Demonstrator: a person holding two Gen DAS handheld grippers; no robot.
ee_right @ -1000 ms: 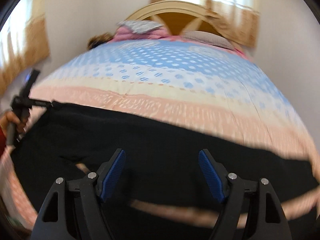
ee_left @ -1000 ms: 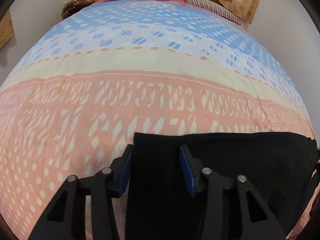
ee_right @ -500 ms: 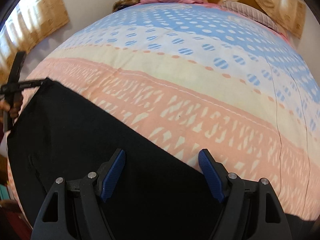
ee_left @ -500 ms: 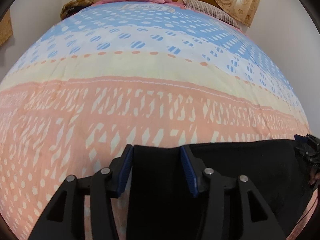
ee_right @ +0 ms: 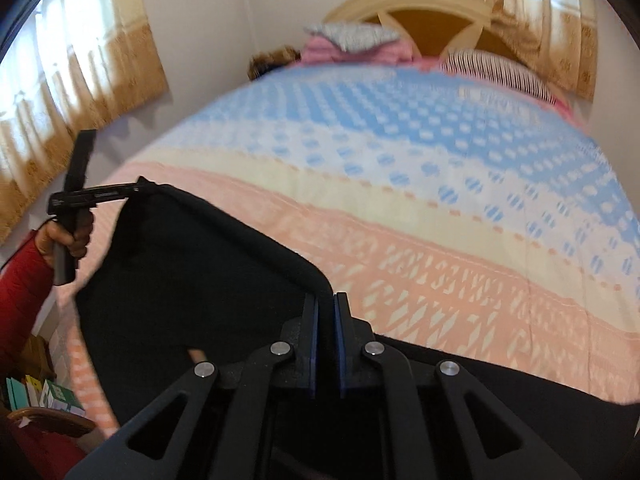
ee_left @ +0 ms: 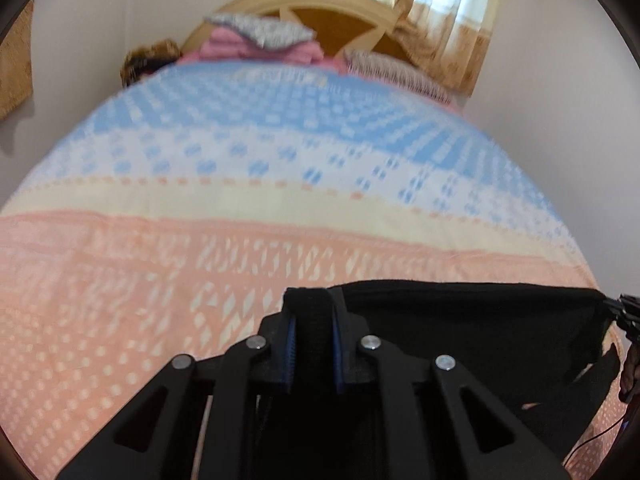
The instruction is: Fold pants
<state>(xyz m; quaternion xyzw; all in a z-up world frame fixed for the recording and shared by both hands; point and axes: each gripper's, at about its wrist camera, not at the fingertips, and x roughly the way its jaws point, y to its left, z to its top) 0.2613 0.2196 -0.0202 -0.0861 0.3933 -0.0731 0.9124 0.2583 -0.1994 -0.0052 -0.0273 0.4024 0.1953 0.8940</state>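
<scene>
Black pants (ee_left: pixel 460 328) lie at the near edge of the bed. My left gripper (ee_left: pixel 311 308) is shut on one end of their top edge, the cloth bunched between its blue pads. My right gripper (ee_right: pixel 325 304) is shut on the other end of that edge (ee_right: pixel 248 240), which is lifted and stretched taut between the two. From the right wrist view the left gripper (ee_right: pixel 104 194) shows at the far left, held by a hand in a red sleeve. The right gripper's tip (ee_left: pixel 624 308) shows at the right edge of the left wrist view.
The bedspread (ee_left: pixel 256 208) is pink near me, cream, then blue and white. Pillows and folded pink bedding (ee_right: pixel 352 44) lie at the wooden headboard (ee_right: pixel 432 20). Curtains (ee_right: pixel 72 92) hang on the left wall. Books and a basket (ee_right: pixel 44 404) sit low at left.
Both grippers have shut on the pants' top edge. They have lifted it off the bed, and both views have tilted up toward the headboard.
</scene>
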